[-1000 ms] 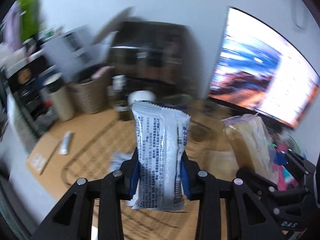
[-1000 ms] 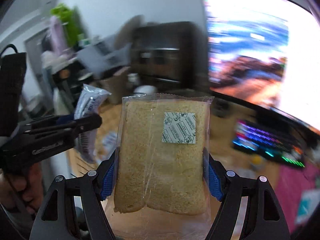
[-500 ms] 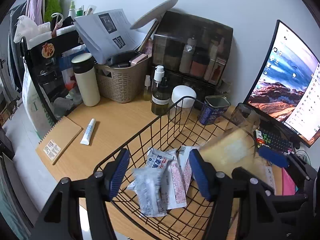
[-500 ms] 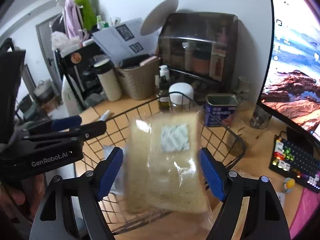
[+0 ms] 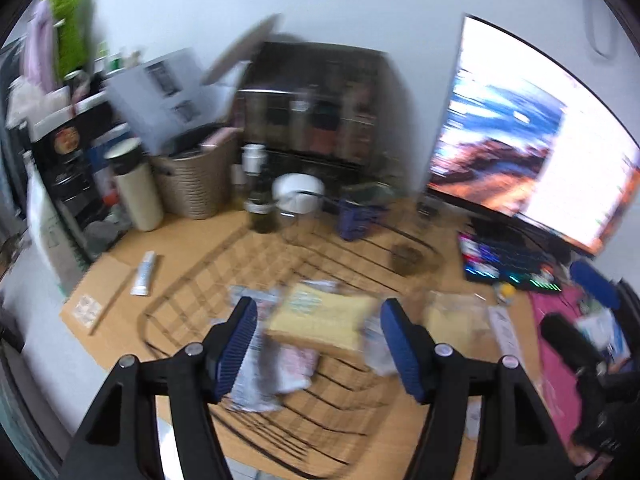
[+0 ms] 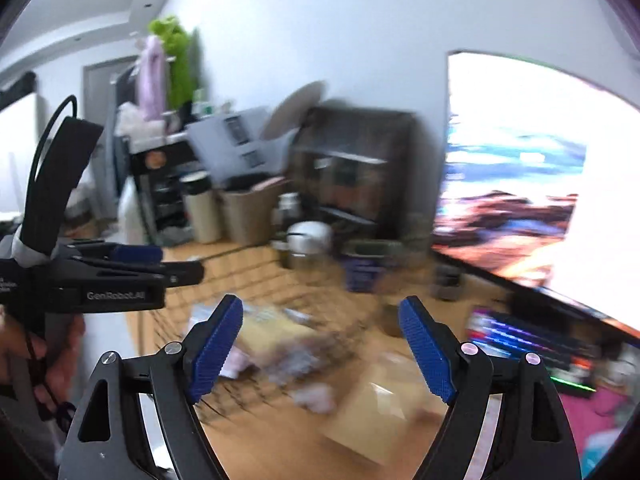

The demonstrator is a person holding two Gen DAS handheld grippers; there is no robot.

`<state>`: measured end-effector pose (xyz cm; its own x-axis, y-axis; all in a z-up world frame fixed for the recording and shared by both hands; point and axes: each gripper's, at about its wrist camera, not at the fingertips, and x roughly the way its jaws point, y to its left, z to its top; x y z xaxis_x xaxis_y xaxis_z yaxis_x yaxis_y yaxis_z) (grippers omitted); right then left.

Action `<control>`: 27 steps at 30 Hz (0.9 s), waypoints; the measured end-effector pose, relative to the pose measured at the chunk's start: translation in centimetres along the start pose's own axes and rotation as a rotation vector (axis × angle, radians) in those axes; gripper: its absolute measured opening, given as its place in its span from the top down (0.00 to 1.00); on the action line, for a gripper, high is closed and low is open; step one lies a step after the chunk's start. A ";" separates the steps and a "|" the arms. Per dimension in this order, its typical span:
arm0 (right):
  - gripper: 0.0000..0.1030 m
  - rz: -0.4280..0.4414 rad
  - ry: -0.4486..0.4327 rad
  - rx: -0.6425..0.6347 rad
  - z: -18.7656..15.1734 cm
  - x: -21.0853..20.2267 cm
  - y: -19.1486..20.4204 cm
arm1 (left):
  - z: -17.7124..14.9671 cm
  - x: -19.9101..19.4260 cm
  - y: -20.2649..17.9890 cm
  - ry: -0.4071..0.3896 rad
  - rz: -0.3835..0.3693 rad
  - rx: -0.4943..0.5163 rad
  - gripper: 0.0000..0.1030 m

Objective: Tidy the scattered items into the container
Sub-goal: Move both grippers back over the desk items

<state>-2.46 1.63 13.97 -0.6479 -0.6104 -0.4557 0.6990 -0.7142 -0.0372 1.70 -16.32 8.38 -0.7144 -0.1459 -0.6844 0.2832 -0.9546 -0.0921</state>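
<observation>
Both tools are empty: the left tool [image 5: 316, 332] and the right tool [image 6: 320, 340] have just been opening, nothing between the blue pads. The bread packet [image 5: 320, 320] lies in the wire basket [image 5: 180, 280]. Another packet [image 5: 456, 320] waits on the desk [image 5: 192, 240] just beside the basket; approach it slowly and low.

A lived-in home desk corner, part workspace and part dressing table. Beyond the jaws a wooden desktop [image 5: 192, 248] carries a dark cosmetics cabinet [image 5: 316, 104] against the white wall, with a woven basket [image 5: 192, 184] stuffed with papers and a pale tumbler [image 5: 138, 188] to its left. Right of the jaws glows a large curved monitor [image 5: 532, 148] above a backlit keyboard [image 5: 504, 264]. Far left stands a cluttered black shelf rack [image 6: 160, 196] topped with a green plush toy [image 6: 176, 60]. A tube of cream [image 5: 144, 268] and a notebook [image 5: 96, 292] lie left of the jaws.
</observation>
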 end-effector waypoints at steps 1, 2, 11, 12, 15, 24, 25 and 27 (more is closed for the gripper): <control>0.20 -0.028 0.003 0.004 -0.7 -1.5 -1.0 | -0.4 0.0 -1.2 0.011 -0.025 0.024 0.31; 0.20 -0.058 0.015 0.008 -1.4 -2.8 -2.0 | -0.9 0.0 -2.7 0.026 -0.051 0.054 0.31; 0.20 -0.178 0.177 0.124 -9.6 -9.6 -8.9 | -7.9 3.4 -15.4 0.211 -0.210 0.396 0.31; 0.20 -0.172 0.205 0.132 -10.8 -9.7 -9.4 | -8.9 4.0 -16.4 0.233 -0.225 0.418 0.31; 0.20 -0.184 0.292 0.138 -14.0 -9.5 -10.8 | -11.3 5.2 -19.1 0.311 -0.295 0.478 0.31; 0.20 -0.177 0.363 0.179 -18.6 -10.6 -15.0 | -14.9 7.5 -26.7 0.436 -0.428 0.727 0.31; 0.20 -0.180 0.363 0.181 -18.8 -10.8 -15.4 | -15.1 8.0 -27.4 0.438 -0.419 0.747 0.31; 0.20 -0.184 0.375 0.189 -19.3 -11.0 -16.1 | -15.3 8.6 -28.2 0.442 -0.409 0.764 0.30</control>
<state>-0.77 26.43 2.40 -0.5773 -0.3261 -0.7486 0.4925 -0.8703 -0.0006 -2.64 13.29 -6.00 -0.3159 0.1968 -0.9282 -0.5366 -0.8439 0.0037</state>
